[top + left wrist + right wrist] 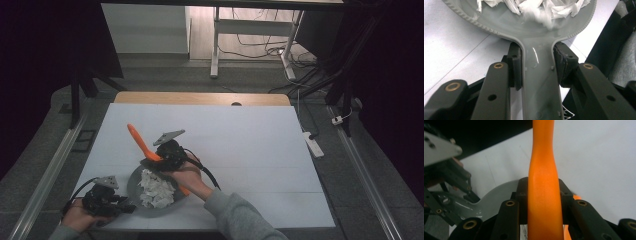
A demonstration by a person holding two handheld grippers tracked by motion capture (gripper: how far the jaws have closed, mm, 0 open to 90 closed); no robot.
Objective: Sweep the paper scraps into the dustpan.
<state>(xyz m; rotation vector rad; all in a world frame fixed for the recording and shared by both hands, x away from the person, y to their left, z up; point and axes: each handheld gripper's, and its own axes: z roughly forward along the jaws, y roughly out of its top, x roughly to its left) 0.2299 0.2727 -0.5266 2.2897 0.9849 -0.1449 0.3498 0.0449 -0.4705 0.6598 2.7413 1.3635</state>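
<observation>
Nearby, white paper scraps [156, 189] heaped on grey pan [133, 186], orange handle [141, 142] above

The high view looks forward and down from above the person's side, taking in the whole white worktop [240, 150] and the floor beyond it. The left gripper view rides on the left tool [537, 67] and looks along its jaws, very close, at the handle of the grey pan [537, 35]. The right gripper view rides on the right tool [543, 195], equally close, facing along the orange handle [543, 170] across the worktop. All three views share the pan and the worktop around it.
</observation>
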